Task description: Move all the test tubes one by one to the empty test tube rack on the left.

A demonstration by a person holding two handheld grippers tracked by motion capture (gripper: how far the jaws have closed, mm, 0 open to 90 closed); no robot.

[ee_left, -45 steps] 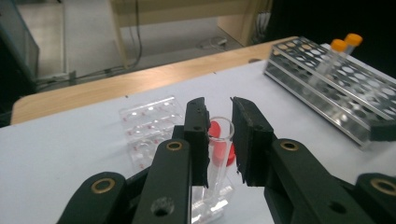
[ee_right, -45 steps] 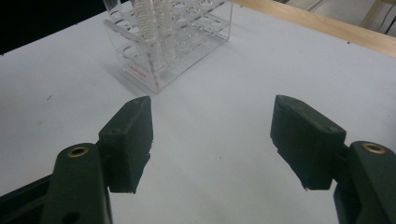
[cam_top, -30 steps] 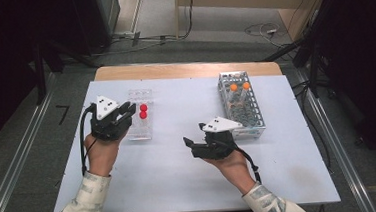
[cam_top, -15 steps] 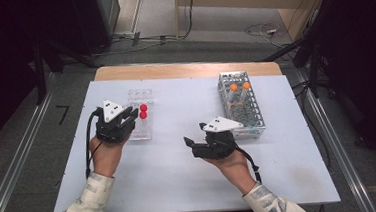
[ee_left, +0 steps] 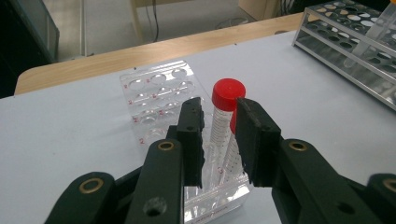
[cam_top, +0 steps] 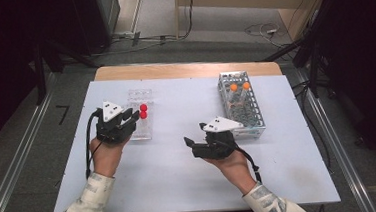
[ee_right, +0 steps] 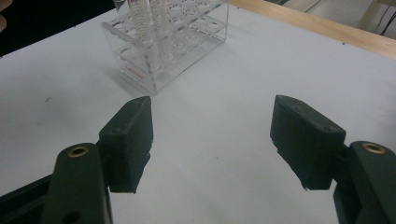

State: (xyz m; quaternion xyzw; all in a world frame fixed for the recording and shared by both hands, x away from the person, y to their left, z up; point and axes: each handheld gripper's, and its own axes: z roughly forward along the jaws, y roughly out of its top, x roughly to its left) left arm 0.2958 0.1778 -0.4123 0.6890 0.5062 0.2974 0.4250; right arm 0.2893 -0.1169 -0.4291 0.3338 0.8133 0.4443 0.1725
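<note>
White table top on a grey floor, dark room.

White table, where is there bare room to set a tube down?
The white table is bare between the clear plastic rack and the metal wire rack, and along the near edge. It is crowded at the clear rack, where the left gripper works.

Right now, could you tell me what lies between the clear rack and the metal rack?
Only bare white table separates the clear rack from the metal rack, as the high view shows.
</note>
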